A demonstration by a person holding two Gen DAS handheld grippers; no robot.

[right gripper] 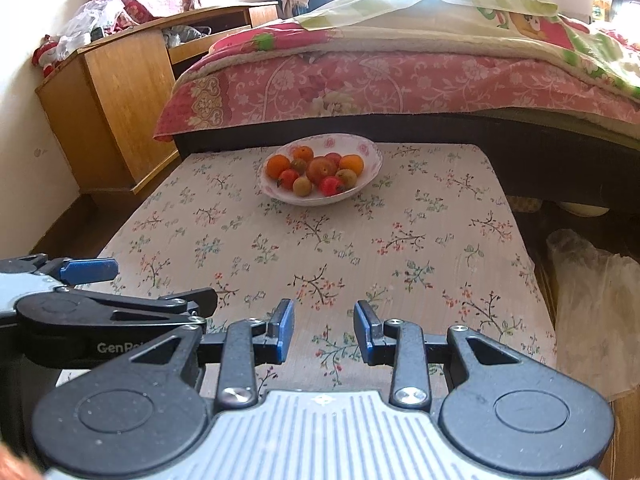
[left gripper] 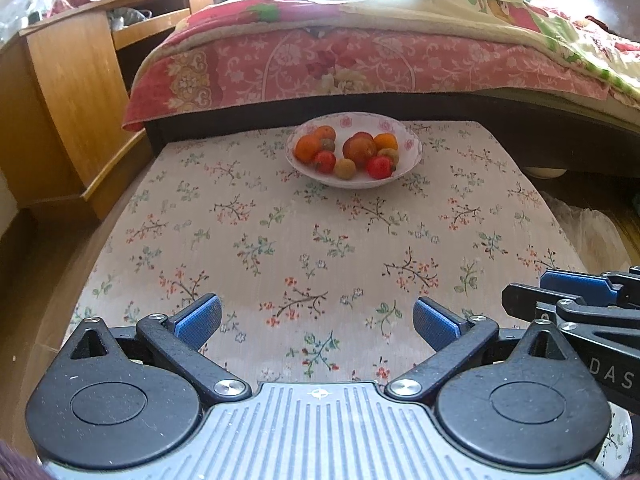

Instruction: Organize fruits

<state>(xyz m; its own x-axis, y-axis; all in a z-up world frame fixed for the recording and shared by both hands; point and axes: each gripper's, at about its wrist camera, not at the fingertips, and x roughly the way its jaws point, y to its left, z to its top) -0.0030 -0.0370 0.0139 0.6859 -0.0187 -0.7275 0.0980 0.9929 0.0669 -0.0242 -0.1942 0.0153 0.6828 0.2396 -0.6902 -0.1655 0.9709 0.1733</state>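
Your left gripper (left gripper: 316,322) hovers over the near edge of the floral-clothed table (left gripper: 248,240) with its jaws spread wide and nothing between them. Your right gripper (right gripper: 324,334) sits just beside it, jaws parted by a narrower gap — also empty. The fruits (left gripper: 346,151) — oranges, small red ones, a yellowish one — are piled in the white floral bowl (left gripper: 412,156) at the table's far edge, beside the bed (left gripper: 360,60).

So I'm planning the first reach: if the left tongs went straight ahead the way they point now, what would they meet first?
The left tongs, open and empty, point over bare flowered tablecloth at the white floral-rimmed bowl of orange and red fruits. Its near rim looks the likeliest first contact, though height is unclear; they might meet cloth sooner.
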